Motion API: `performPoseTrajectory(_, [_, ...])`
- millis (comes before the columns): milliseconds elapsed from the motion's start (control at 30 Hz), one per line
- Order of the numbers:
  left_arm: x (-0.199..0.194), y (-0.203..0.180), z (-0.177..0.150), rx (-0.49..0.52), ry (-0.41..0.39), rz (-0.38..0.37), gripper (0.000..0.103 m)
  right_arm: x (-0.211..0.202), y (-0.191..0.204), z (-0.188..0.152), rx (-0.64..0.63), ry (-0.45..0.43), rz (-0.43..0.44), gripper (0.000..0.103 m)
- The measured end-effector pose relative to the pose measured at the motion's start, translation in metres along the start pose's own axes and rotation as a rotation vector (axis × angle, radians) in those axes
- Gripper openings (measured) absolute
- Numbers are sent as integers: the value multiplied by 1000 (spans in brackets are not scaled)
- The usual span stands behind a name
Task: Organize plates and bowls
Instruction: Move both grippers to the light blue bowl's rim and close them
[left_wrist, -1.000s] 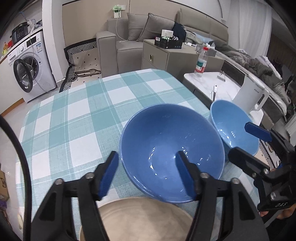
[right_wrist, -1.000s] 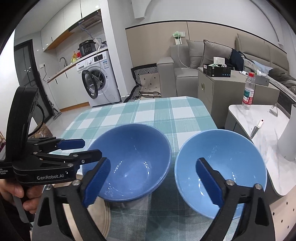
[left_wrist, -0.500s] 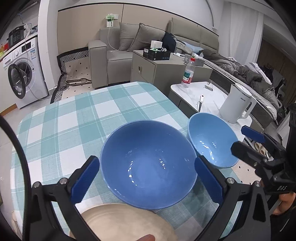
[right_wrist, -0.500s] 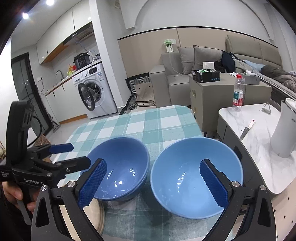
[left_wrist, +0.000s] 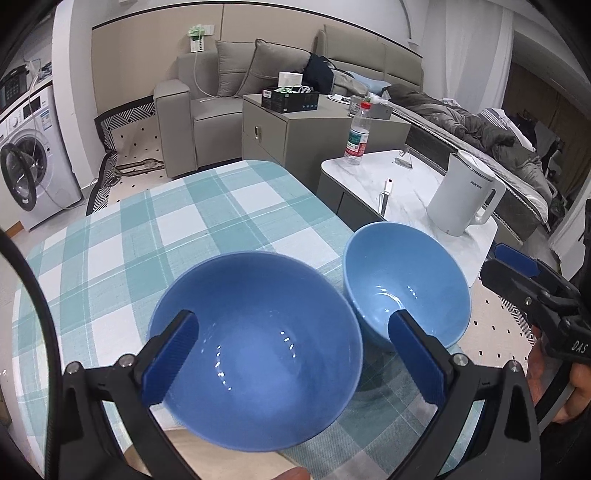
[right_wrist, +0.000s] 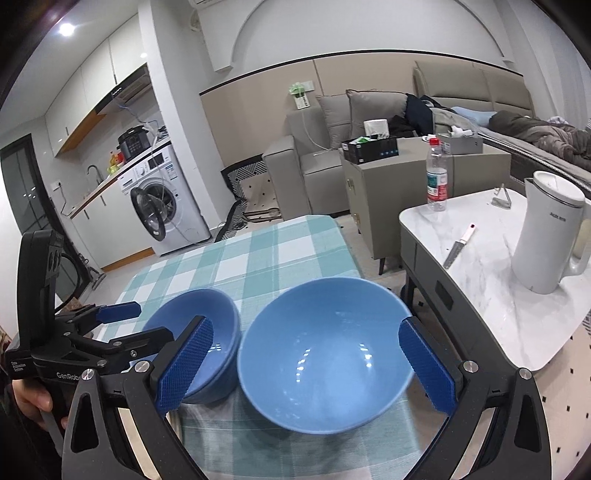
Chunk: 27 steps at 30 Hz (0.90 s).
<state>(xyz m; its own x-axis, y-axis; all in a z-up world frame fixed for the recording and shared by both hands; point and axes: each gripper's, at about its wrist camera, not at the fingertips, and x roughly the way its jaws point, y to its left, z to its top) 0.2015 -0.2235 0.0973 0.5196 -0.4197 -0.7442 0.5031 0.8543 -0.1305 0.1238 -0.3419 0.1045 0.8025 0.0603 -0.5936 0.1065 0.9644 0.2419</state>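
Hovering both tongs over two blue bowls on the checked surface (left_wrist: 122, 236), I am between grips. My left tongs (left_wrist: 291, 354) have just been opening and now stand spread wide, the left bowl (left_wrist: 255, 373) at lower centre of that view between the pads but unpinched, partly over a beige plate (left_wrist: 221, 458) at the bottom edge. My right tongs (right_wrist: 306, 365) are spread too, framing the right bowl (right_wrist: 325, 369) in the lower centre without pressing it. The bowls sit just beside each other. Next, I judge, one bowl must be pinched by its rim and nested into the other.
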Motion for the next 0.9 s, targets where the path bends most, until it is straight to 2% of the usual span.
performPoseTrajectory(400, [29,-24,18,77,26,-25,103,6,-41,0,82,22,-51,102])
performPoseTrajectory(700, [51,-40,28,151,46,4,103,24,-49,-8,46,79,-80,102])
performPoseTrajectory(900, [67,-44,33,168,102,-22,102,38,-64,-17,48,130,-96,102])
